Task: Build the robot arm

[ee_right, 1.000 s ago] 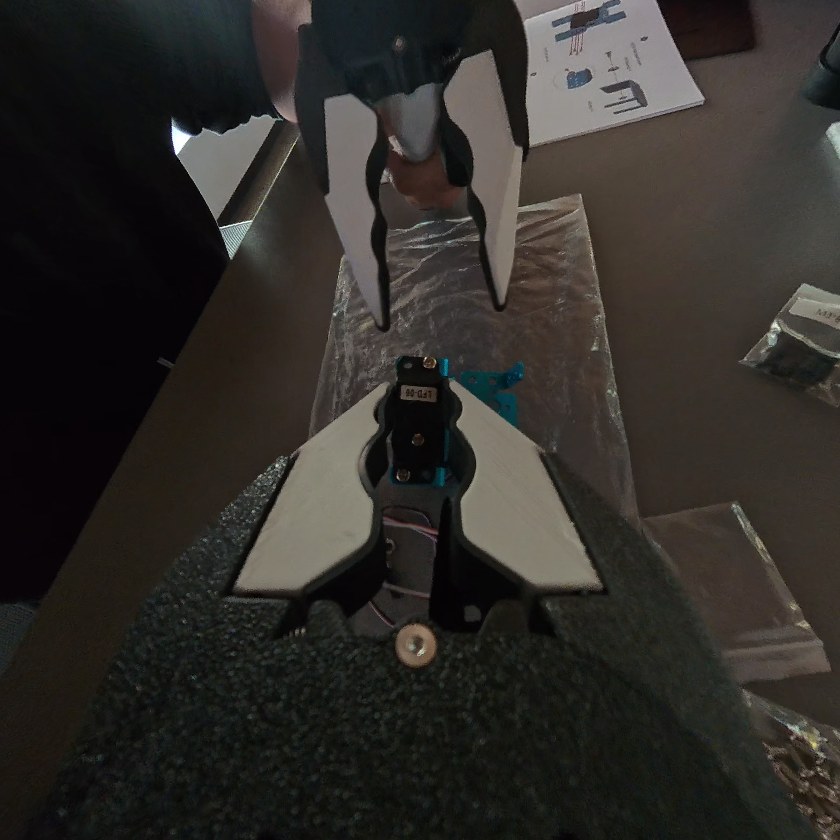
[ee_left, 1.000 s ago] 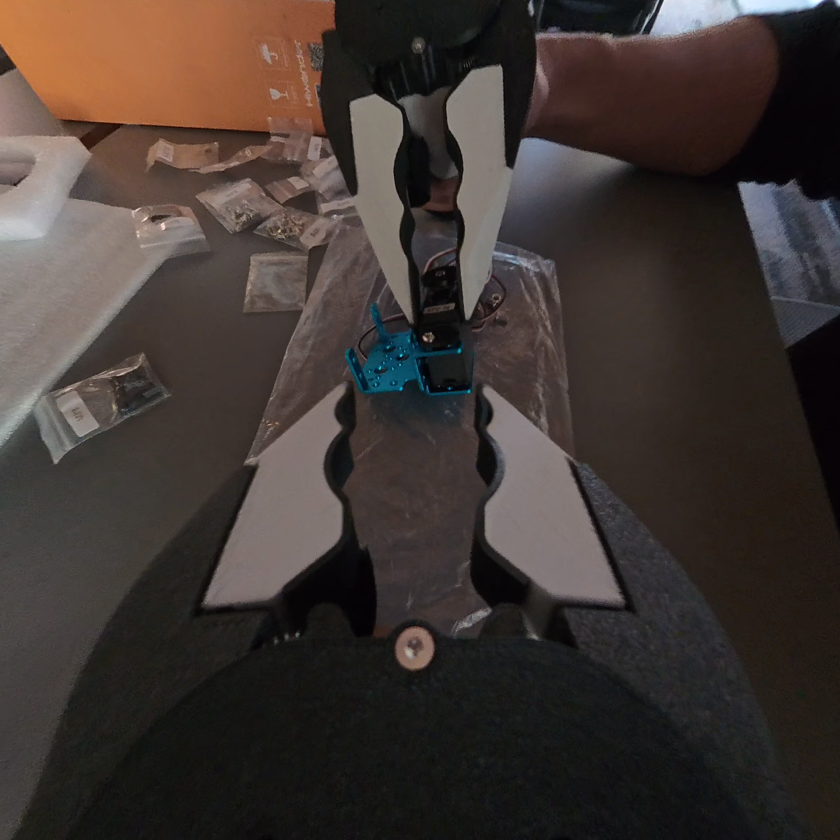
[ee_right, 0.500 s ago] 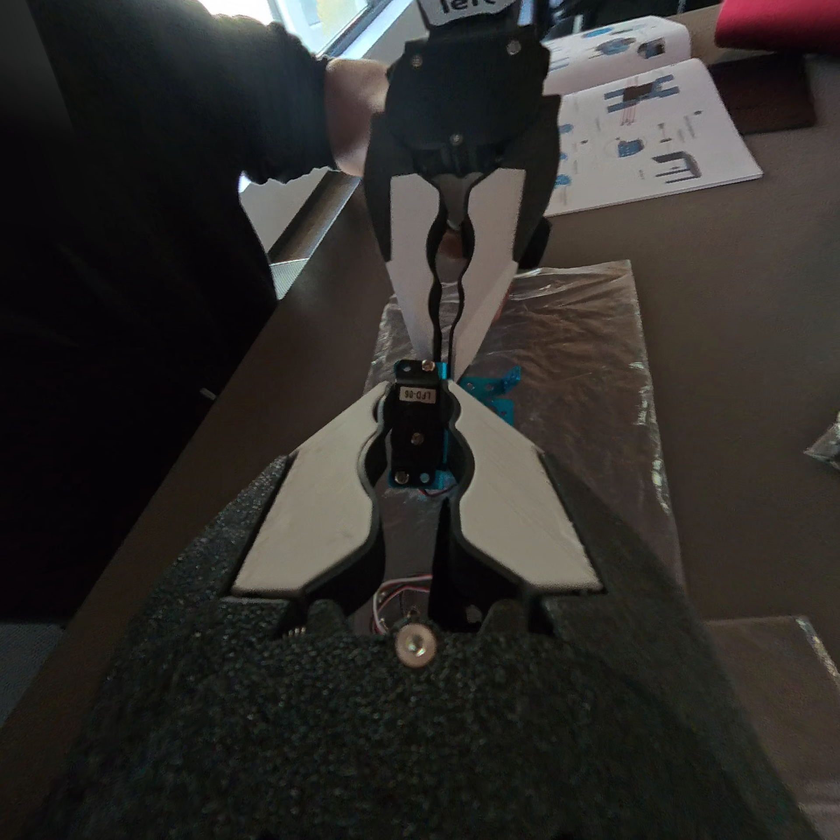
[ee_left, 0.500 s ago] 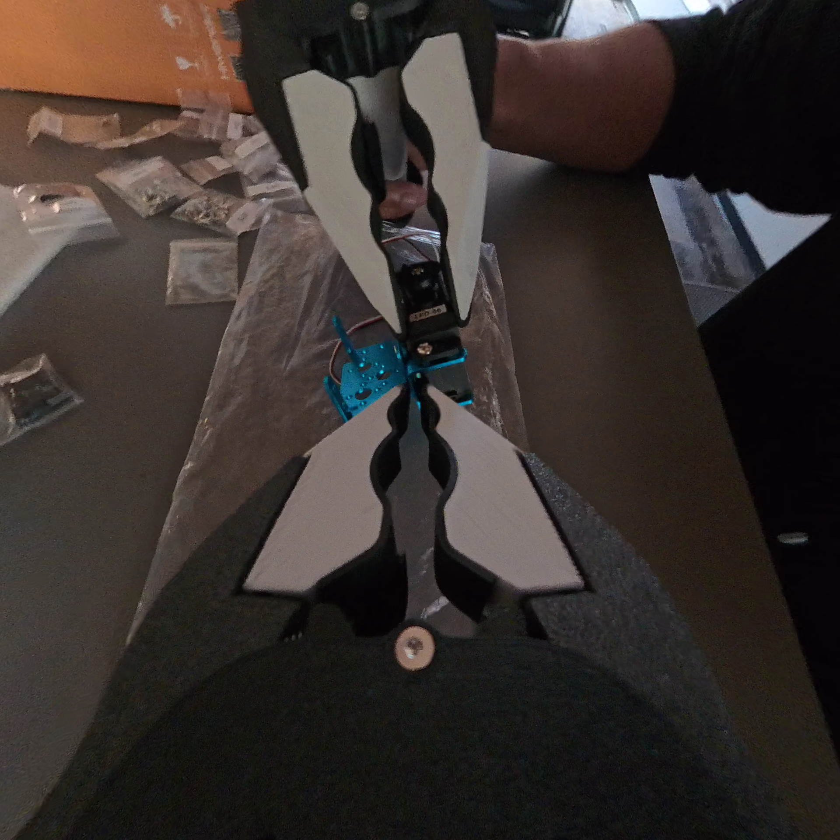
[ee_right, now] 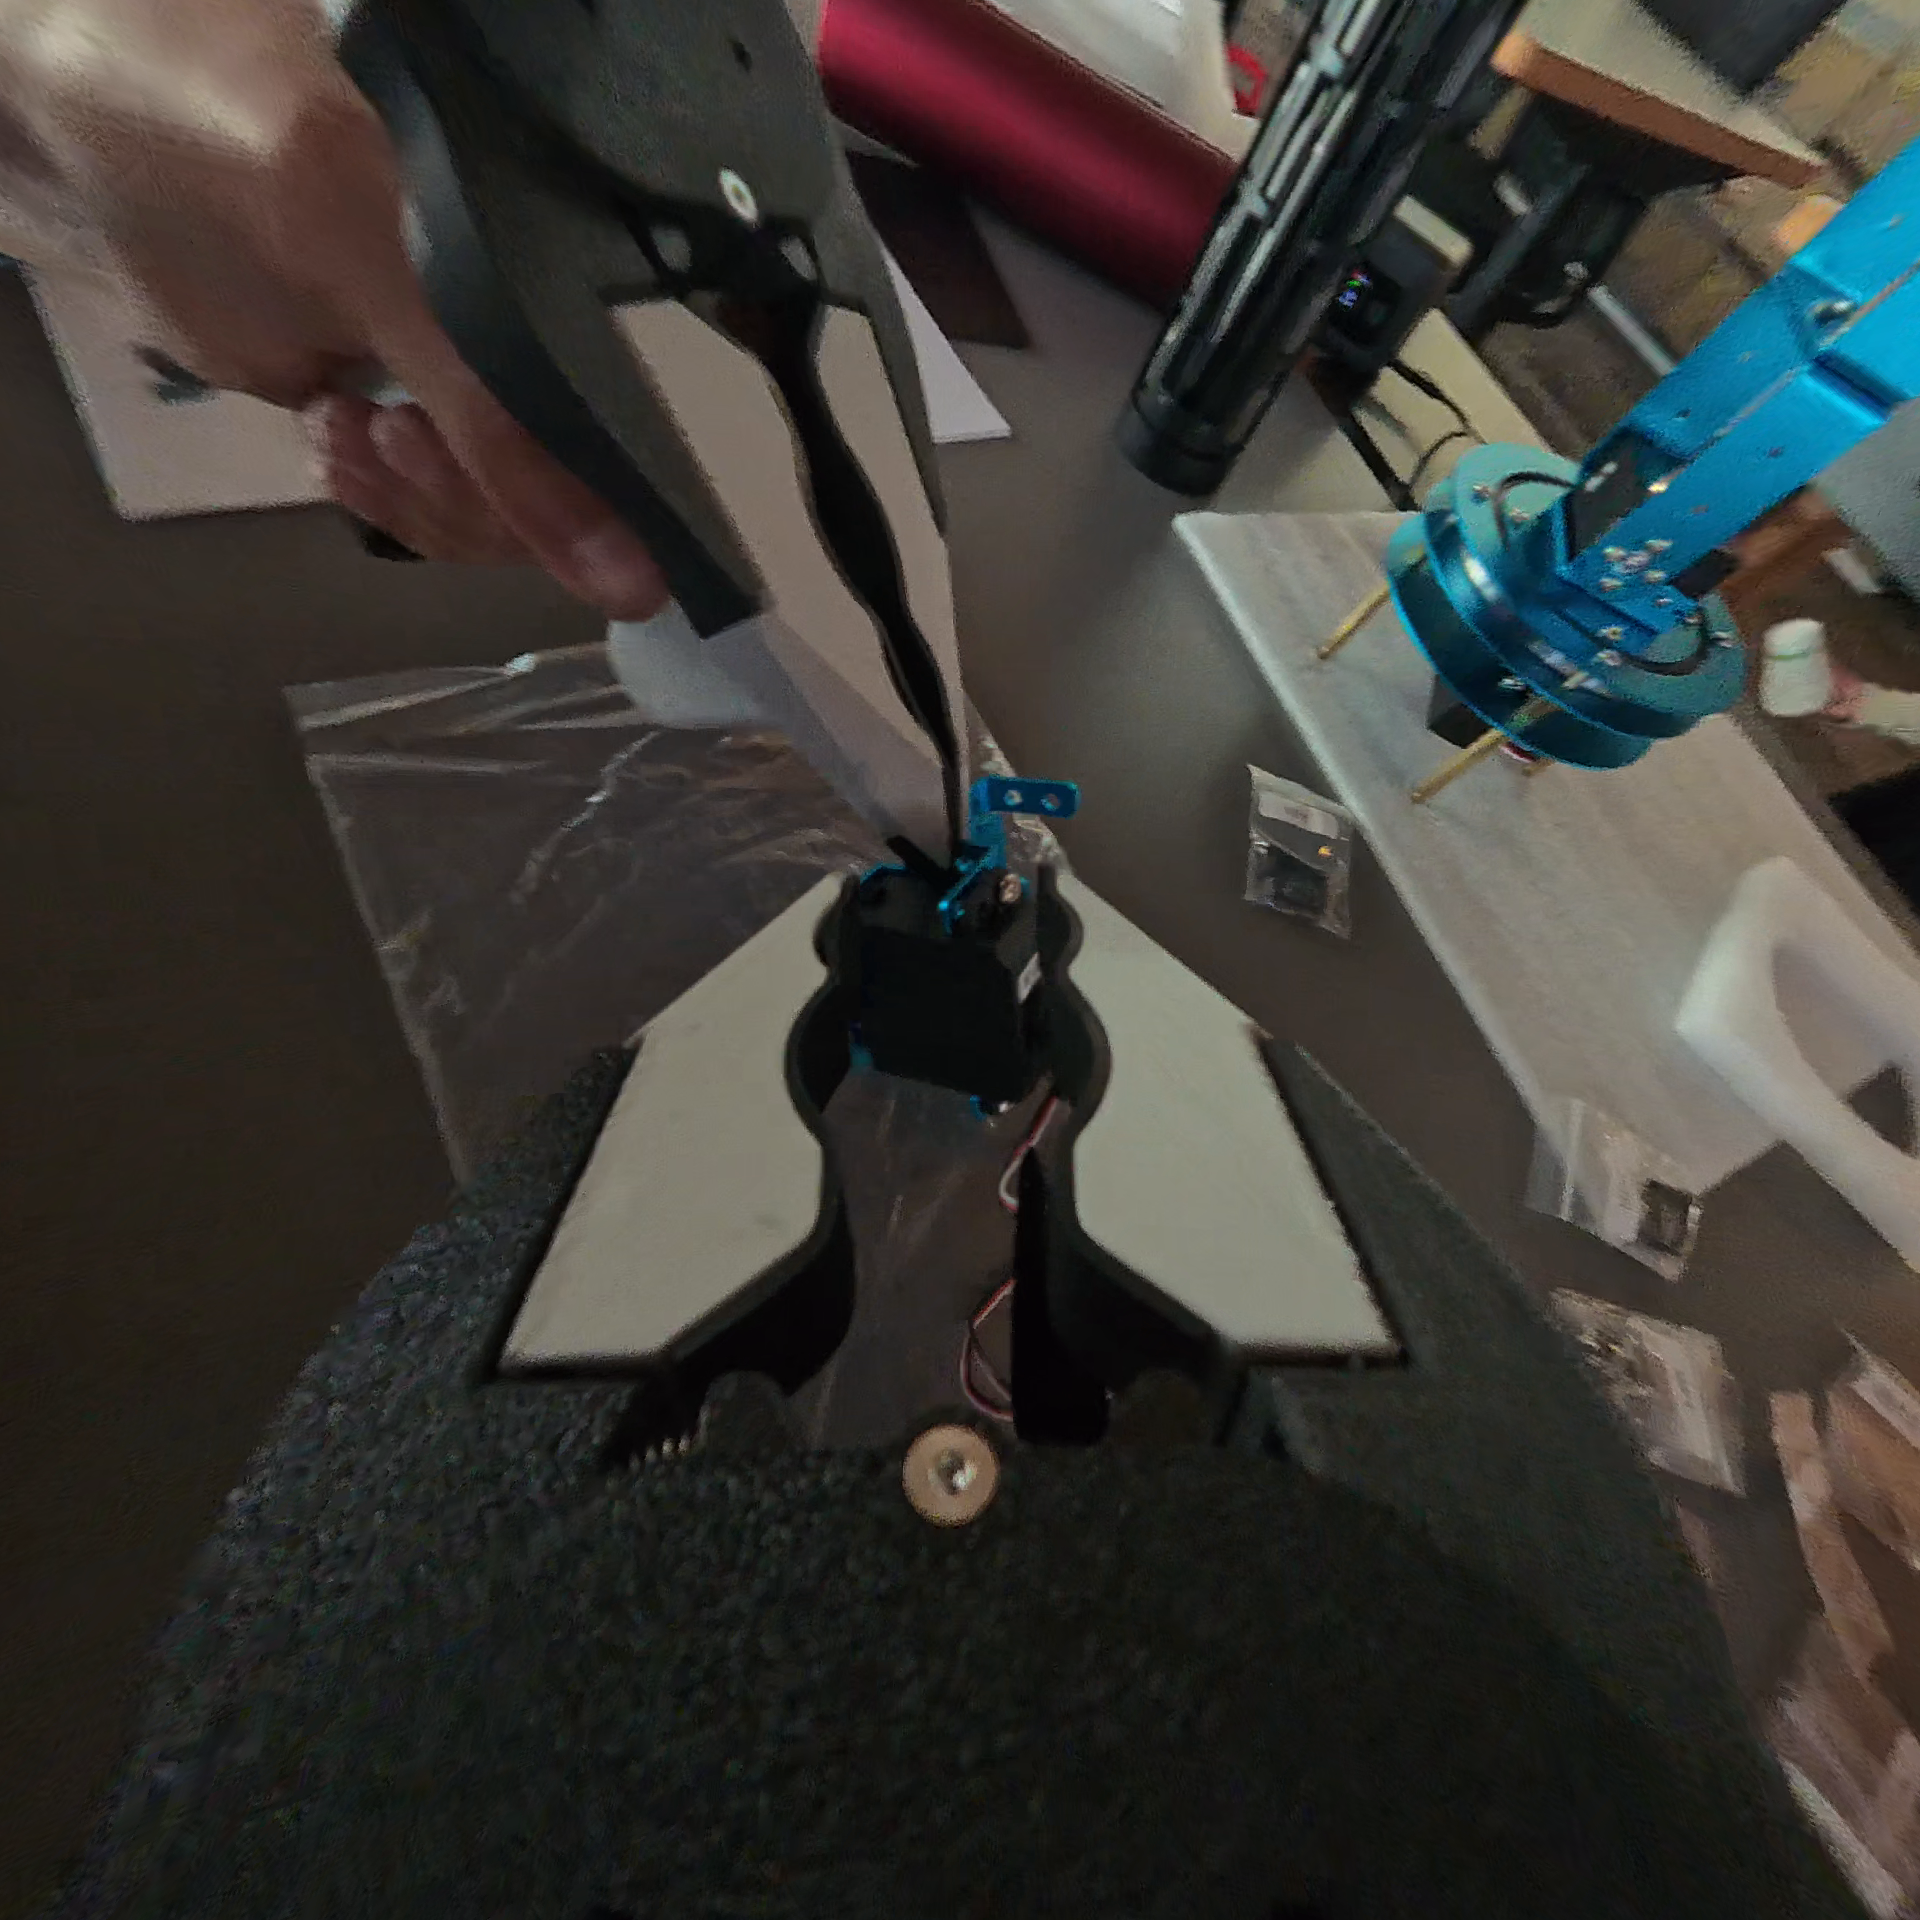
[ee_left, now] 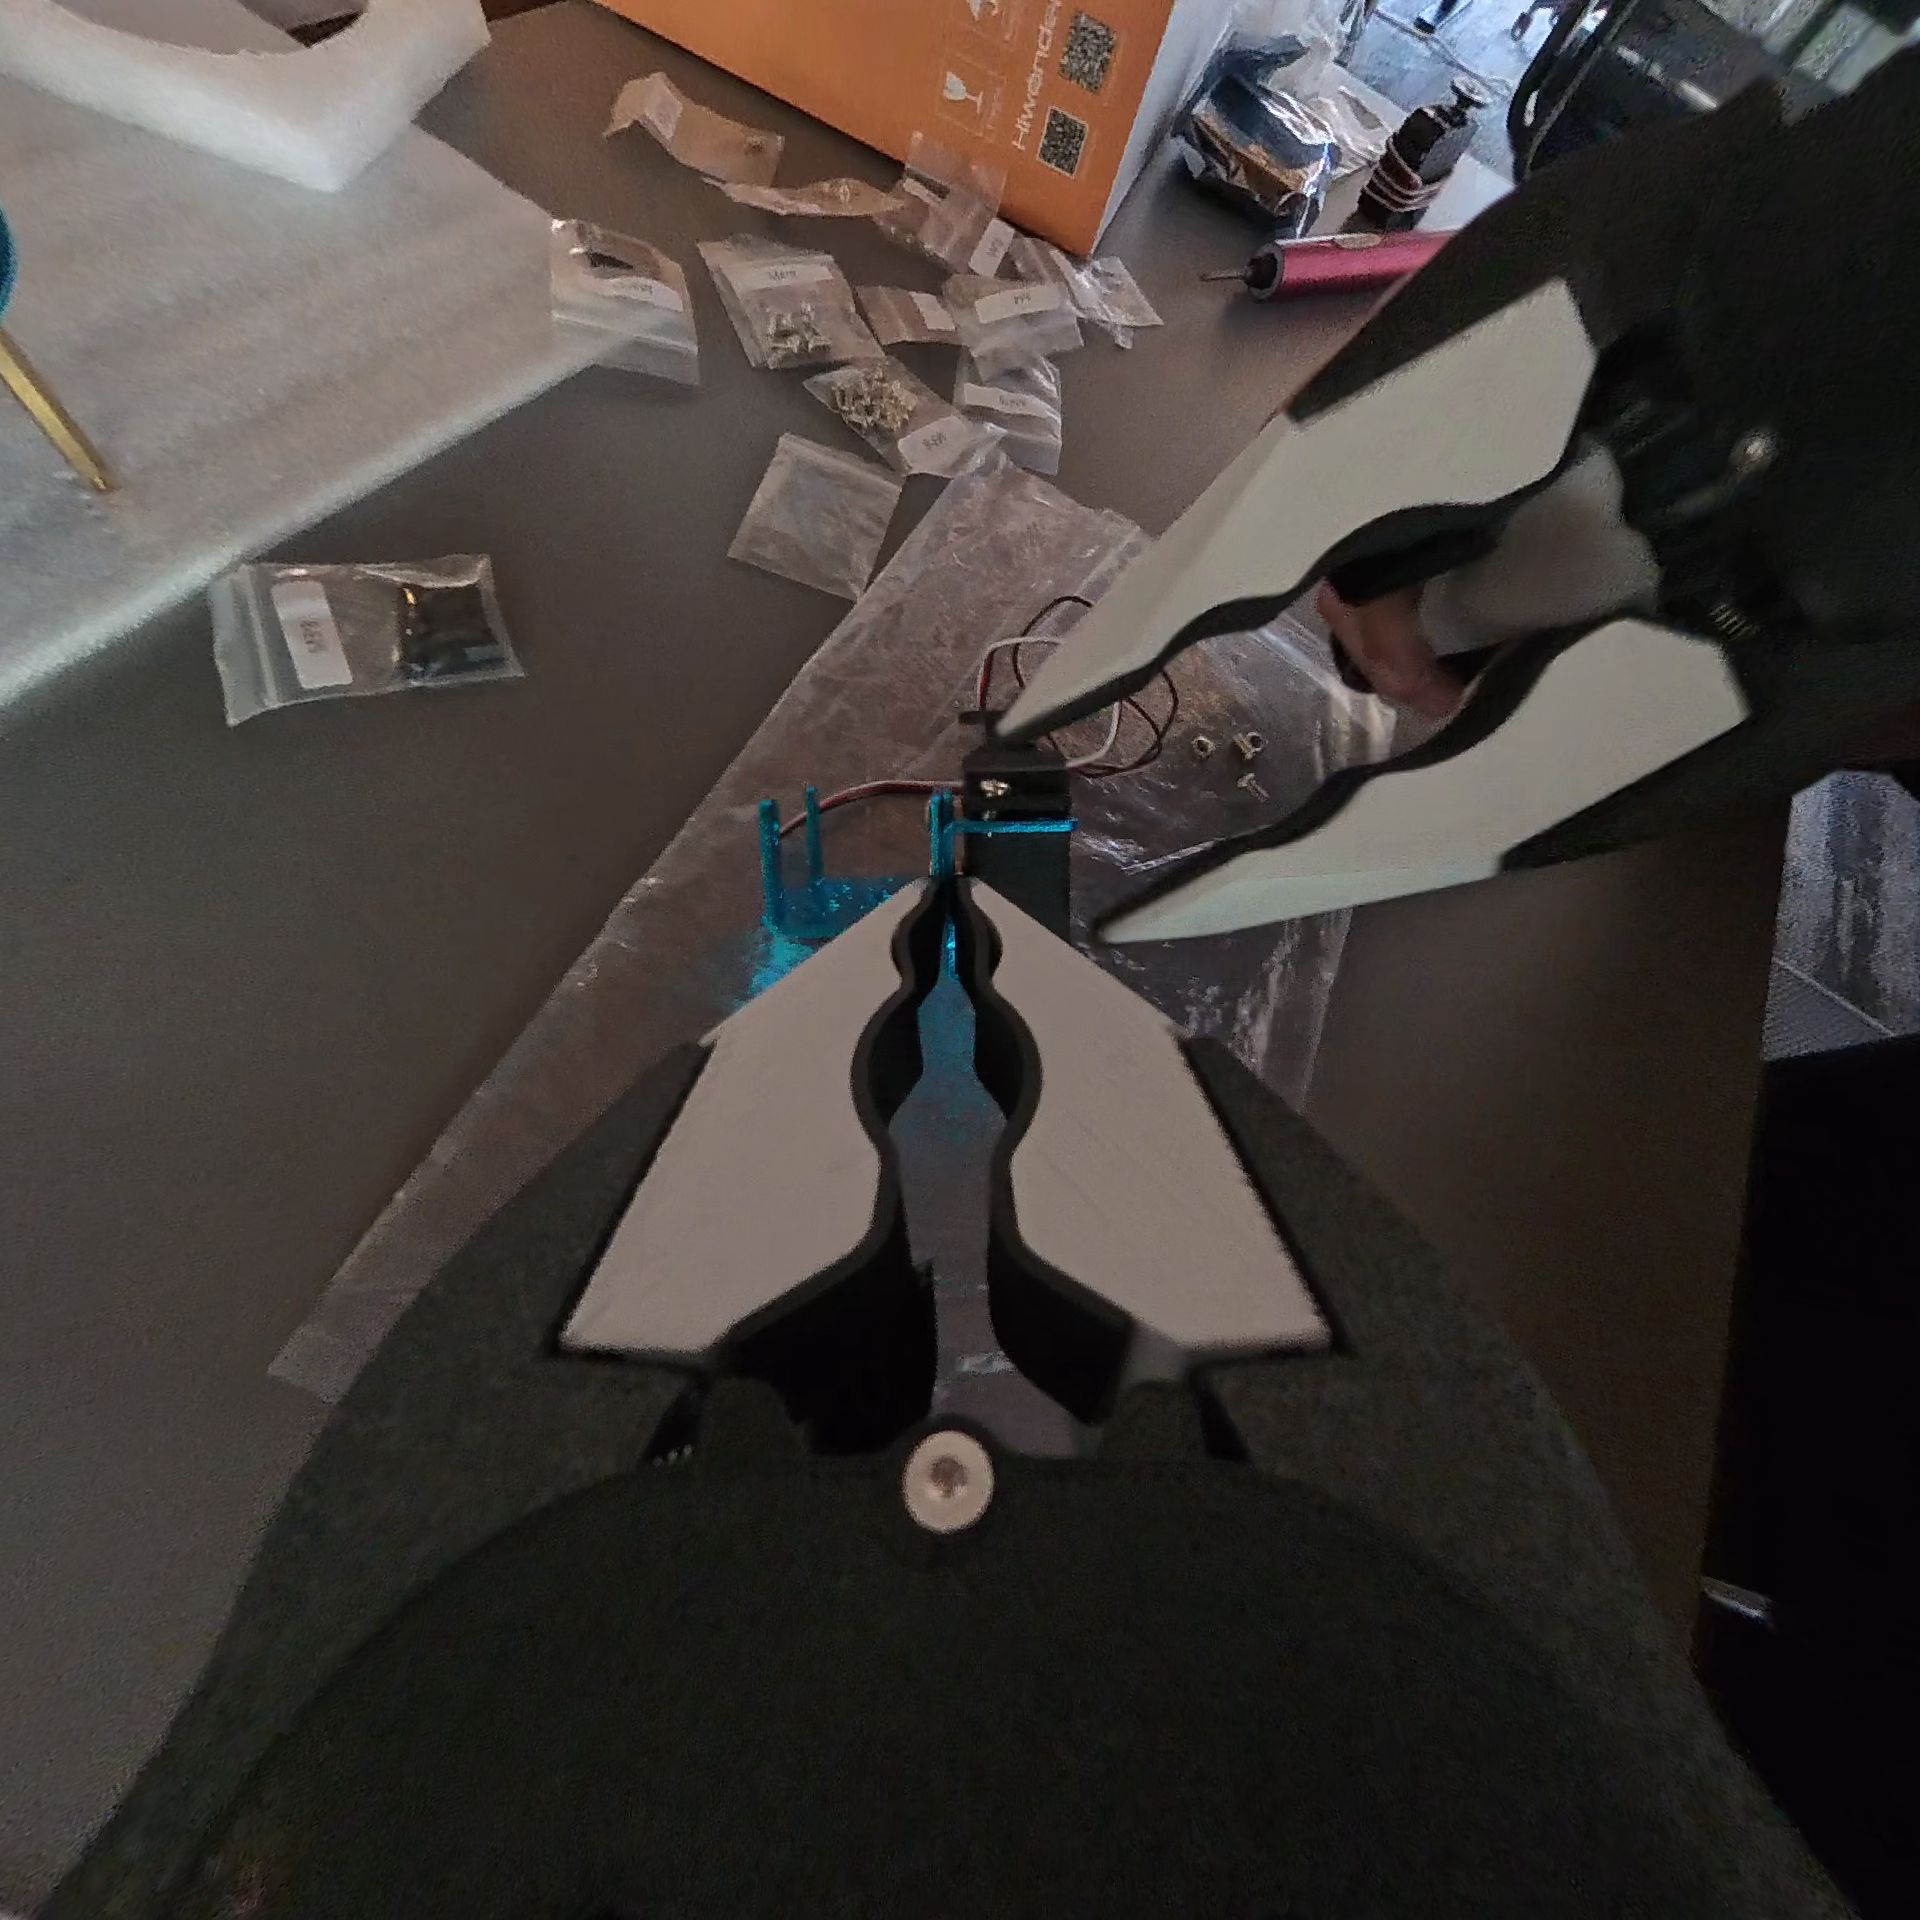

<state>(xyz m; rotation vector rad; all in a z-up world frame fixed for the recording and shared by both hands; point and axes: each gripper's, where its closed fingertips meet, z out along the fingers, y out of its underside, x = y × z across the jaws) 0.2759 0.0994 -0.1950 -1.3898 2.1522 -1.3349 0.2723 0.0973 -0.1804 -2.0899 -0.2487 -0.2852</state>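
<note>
We see the left gripper [ee_left: 948, 894] at the near centre of its view, tips pinched together on a thin blue bracket [ee_left: 948, 940]; the bracket's blue plate with upright prongs [ee_left: 805, 878] sticks out just left of the tips. Touching it on the far right is a black servo [ee_left: 1016, 831], red and white wires [ee_left: 1091, 665] looping off behind it. All of this sits over a clear plastic sheet [ee_left: 914, 623] on the dark table [ee_left: 520, 831].

In the right wrist view the right gripper [ee_right: 951, 904] has its fingers clamped around the servo [ee_right: 935, 997], which fills the notch between them. The left gripper [ee_right: 925, 831] comes down from far left with a hand [ee_right: 343, 343] on it, tips closed at the blue bracket [ee_right: 997, 831] on the servo's far end.

Farther left in the left view lie small parts bags [ee_left: 358, 629], white foam [ee_left: 239, 332], and an orange box [ee_left: 935, 94] at the far edge. Far right in the right view stands a blue robot arm base [ee_right: 1569, 644].
</note>
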